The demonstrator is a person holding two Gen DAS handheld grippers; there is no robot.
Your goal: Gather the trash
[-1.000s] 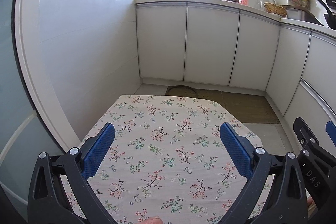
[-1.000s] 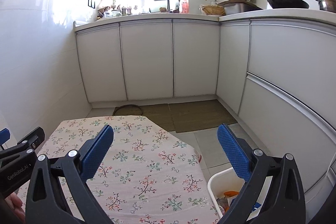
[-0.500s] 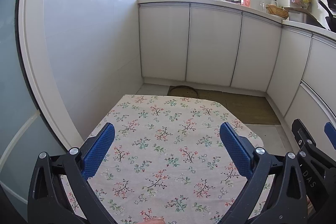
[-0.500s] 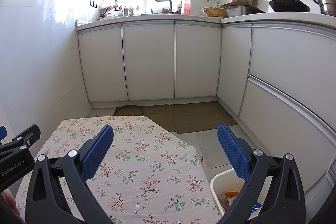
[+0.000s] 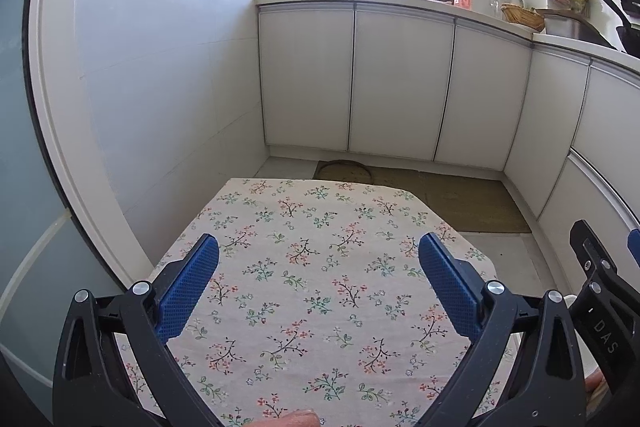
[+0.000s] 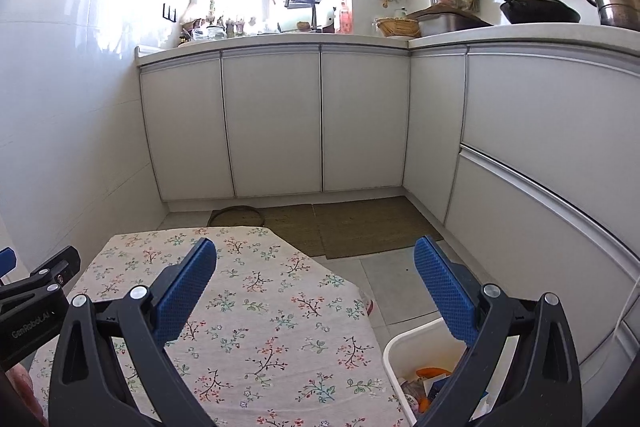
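Two blue pads of the left gripper (image 5: 319, 279) are held wide apart, empty, above the floral cloth (image 5: 320, 291); in the right view, the right gripper (image 6: 315, 285) is likewise spread and empty; trash (image 6: 430, 383) is seen in the white bin (image 6: 394, 351), just right of the table; its long axis cannot be told.

My tongs (image 5: 318, 281) are black with blue pads (image 5: 188, 285); the table (image 5: 320, 227) wears cream floral cloth; the bin (image 6: 394, 351) is white.

Spread fingers (image 5: 188, 283) above floral tablecloth (image 5: 316, 267)
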